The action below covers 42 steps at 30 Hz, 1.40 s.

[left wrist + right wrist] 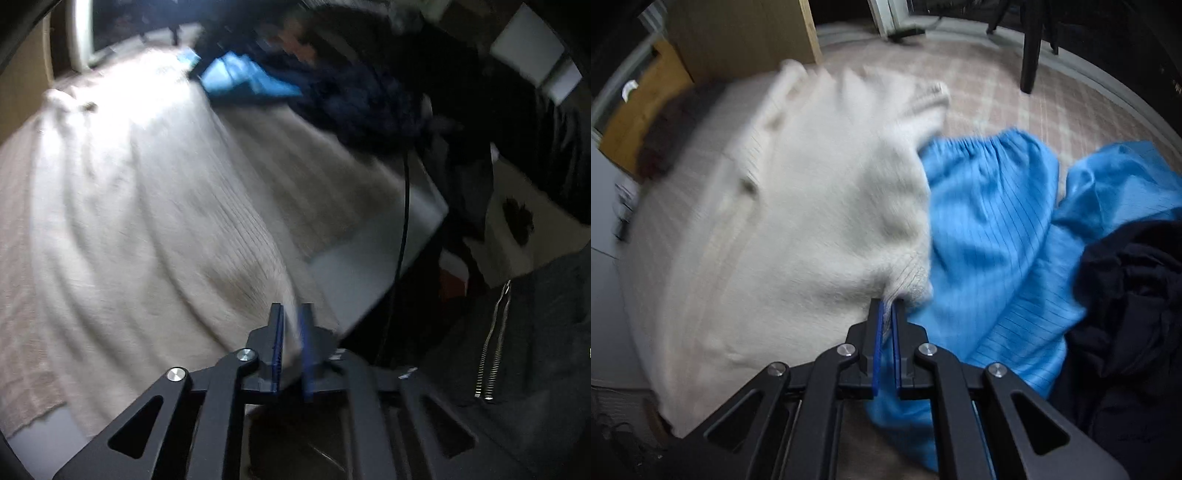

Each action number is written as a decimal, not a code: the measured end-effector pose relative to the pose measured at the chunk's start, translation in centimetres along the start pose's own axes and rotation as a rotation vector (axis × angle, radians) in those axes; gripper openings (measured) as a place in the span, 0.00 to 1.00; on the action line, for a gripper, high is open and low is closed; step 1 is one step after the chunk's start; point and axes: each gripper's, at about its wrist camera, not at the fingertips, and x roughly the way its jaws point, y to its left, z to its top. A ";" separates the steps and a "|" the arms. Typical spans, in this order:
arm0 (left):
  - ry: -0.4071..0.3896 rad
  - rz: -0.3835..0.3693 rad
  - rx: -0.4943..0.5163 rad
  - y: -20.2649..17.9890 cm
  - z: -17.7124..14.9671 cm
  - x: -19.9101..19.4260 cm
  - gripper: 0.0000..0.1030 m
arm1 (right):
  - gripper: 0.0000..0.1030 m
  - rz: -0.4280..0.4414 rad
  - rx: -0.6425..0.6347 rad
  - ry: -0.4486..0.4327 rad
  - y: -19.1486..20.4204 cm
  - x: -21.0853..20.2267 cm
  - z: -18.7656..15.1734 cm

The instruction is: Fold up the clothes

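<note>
**Kid:** What are you holding?

**Me:** I am holding a cream sweater (798,229) with both grippers. My right gripper (886,314) is squeezing together on the ribbed edge of the sweater, right at its tips. My left gripper (291,325) is also pinching a fold of the same sweater (147,192), though its fingers are sitting a little apart with the cloth between them.

**Kid:** Where is the rest of it?

**Me:** It is spreading out ahead of both grippers, lying over a grey table (369,266). To the right of my right gripper a blue garment (997,229) is lying crumpled, and further right a dark garment (1137,295) is waiting in a heap.

**Kid:** So which step are you doing?

**Me:** I think I am laying the sweater flat, or starting the first fold. The pictures are blurry, so I cannot be sure.

**Kid:** What comes next?

**Me:** I am guessing I need to keep both pinches tight and pull the edge straight. The blue garment is touching the sweater, so I need to be careful not to drag it along.
</note>
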 end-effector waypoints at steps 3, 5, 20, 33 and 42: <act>-0.016 -0.001 -0.005 -0.2 -1.2 -1.8 0.27 | 0.10 -0.050 0.001 -0.017 -0.1 -1.4 -0.6; -0.060 0.013 -0.043 0.6 -2.0 -3.7 0.32 | 0.10 -0.066 -0.017 -0.063 0.5 -2.8 -1.1; -0.086 -0.045 0.000 -1.3 -0.7 0.5 0.37 | 0.18 -0.080 -0.061 -0.078 2.2 -1.4 -1.0; -0.125 0.138 0.043 -1.6 -0.6 1.6 0.26 | 0.46 -0.092 -0.003 -0.090 2.2 2.4 0.6; -0.207 -0.100 -0.214 3.2 -1.5 0.1 0.08 | 0.16 0.062 0.139 -0.075 0.6 0.9 1.7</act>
